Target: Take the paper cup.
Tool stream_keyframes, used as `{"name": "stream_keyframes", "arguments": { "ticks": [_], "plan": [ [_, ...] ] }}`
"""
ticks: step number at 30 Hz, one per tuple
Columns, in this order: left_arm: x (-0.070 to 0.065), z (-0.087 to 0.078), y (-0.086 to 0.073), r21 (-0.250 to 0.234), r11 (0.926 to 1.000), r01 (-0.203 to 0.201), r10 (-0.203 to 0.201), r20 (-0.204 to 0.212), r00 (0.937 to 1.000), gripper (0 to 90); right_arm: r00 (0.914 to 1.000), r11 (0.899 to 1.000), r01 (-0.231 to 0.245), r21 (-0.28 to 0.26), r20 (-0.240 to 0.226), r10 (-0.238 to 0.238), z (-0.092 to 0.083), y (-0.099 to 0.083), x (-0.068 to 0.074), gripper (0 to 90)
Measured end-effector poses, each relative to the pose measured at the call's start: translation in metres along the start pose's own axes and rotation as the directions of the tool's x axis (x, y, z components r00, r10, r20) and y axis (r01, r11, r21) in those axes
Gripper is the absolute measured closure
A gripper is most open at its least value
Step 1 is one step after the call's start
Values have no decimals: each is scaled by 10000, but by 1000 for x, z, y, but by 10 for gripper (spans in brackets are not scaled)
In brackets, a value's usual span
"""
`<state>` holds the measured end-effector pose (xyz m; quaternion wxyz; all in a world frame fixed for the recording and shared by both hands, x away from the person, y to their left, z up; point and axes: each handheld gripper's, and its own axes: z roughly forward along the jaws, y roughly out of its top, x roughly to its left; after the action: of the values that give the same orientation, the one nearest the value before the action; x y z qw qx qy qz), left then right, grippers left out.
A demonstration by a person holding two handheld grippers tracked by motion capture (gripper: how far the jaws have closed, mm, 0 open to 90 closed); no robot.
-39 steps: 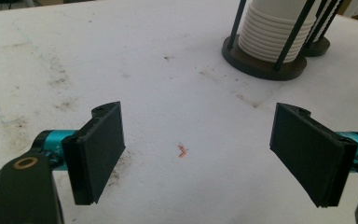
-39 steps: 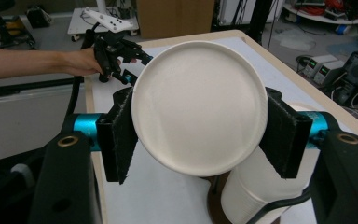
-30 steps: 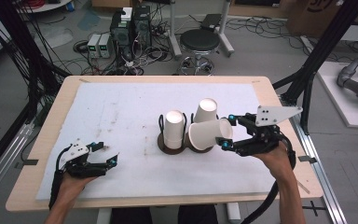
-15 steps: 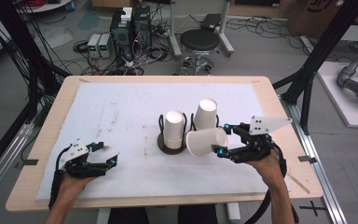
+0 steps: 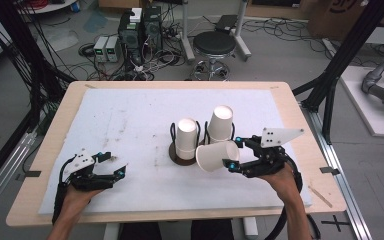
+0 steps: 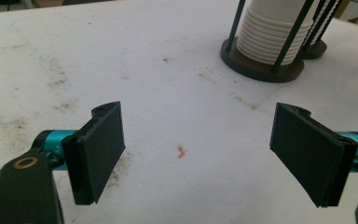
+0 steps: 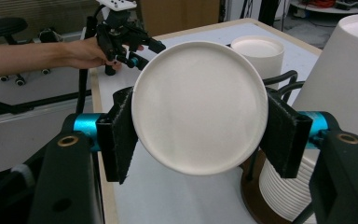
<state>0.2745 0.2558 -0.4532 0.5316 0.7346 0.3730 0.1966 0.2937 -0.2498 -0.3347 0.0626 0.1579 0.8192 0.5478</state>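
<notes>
**Right claw pinching a paper cup beside the two stacks**

From the high view, you're holding the right claw [image 5: 229, 152] clamped on a white paper cup [image 5: 216, 155], which is lying on its side in the air, bottom facing the left side of the counter [image 5: 130, 120]. It's hanging just in front of the two cup stacks: the left stack [image 5: 186, 140] in its dark holder, and the right stack [image 5: 220, 124] behind it. Your left claw [image 5: 114, 168] is sitting low near the counter's front left, well apart from the cups.

In the left gripper view, your jaws are standing spread with nothing between them, white counter cover underneath.

In the right gripper view, the pads [image 7: 121, 135] are pressing both sides of the cup [image 7: 199, 107], its round bottom facing the camera.
</notes>
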Motion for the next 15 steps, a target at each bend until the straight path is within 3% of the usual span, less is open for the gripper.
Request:
{"name": "stream_keyframes", "arguments": {
  "ticks": [15],
  "plan": [
    [1,0,0,4,10000,30,-30,33,10000,176,9998,9998,-126,123,-140,127,6,-7,-2,359]
  ]
}}
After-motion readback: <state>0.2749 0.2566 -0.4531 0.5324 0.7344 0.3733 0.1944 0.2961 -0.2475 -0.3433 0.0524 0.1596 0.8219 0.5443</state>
